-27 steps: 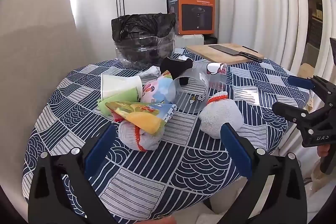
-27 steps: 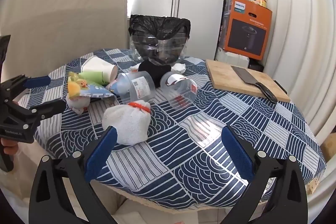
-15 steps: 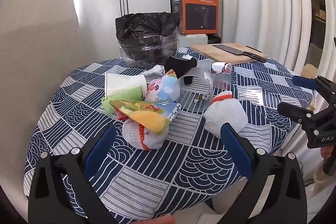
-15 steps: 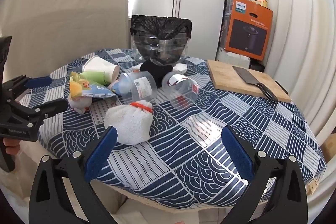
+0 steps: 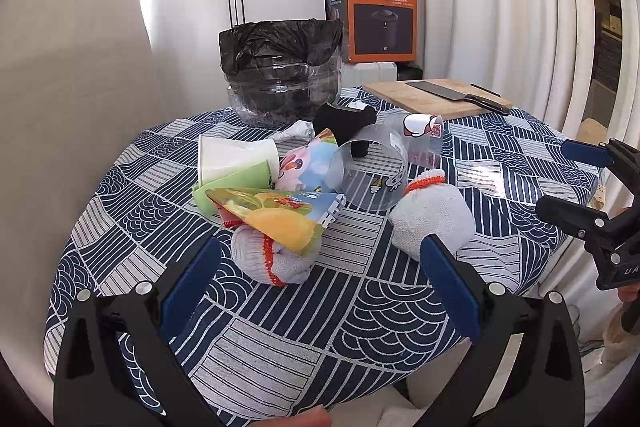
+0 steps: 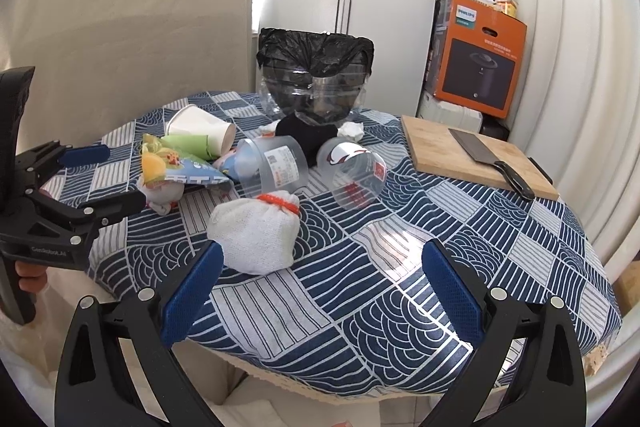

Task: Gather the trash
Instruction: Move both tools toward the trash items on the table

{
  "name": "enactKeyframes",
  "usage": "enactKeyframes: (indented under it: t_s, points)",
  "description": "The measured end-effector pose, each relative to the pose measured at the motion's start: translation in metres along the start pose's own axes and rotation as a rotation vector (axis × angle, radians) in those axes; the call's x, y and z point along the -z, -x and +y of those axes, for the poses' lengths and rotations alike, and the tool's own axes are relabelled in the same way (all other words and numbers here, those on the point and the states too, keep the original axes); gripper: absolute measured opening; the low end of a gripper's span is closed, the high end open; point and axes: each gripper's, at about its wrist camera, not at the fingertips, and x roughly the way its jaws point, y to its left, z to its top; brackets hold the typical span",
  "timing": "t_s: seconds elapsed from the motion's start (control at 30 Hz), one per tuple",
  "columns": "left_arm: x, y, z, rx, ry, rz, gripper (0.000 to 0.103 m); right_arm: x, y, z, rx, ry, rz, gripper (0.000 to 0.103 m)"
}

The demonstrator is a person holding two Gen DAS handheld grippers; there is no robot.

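Trash lies mid-table: a grey sock ball under a yellow snack bag, a white sock bundle, paper cups, two clear plastic cups, a black sock. A clear bin with a black liner stands at the back. My left gripper is open and empty, just short of the grey sock ball. My right gripper is open and empty, near the white bundle.
A wooden cutting board with a cleaver lies at the table's right back. An orange Philips box stands behind the table by the curtains. The patterned tablecloth reaches the front edge below both grippers.
Both grippers have crept slightly forward toward the trash pile; the objects look a little larger. Nothing was grasped or moved.
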Motion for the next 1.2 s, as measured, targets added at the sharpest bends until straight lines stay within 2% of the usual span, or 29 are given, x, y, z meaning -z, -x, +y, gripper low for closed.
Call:
enactKeyframes:
  t_s: [0.33, 1.2]
  points:
    - [0.001, 0.001, 0.001, 0.003, -0.006, 0.003, 0.097, 0.0, 0.004, 0.006, -0.004, 0.027, -0.016, 0.095]
    - [0.001, -0.014, 0.0, 0.017, -0.005, 0.04, 0.097, 0.004, -0.008, 0.0, -0.02, 0.024, 0.026, 0.095]
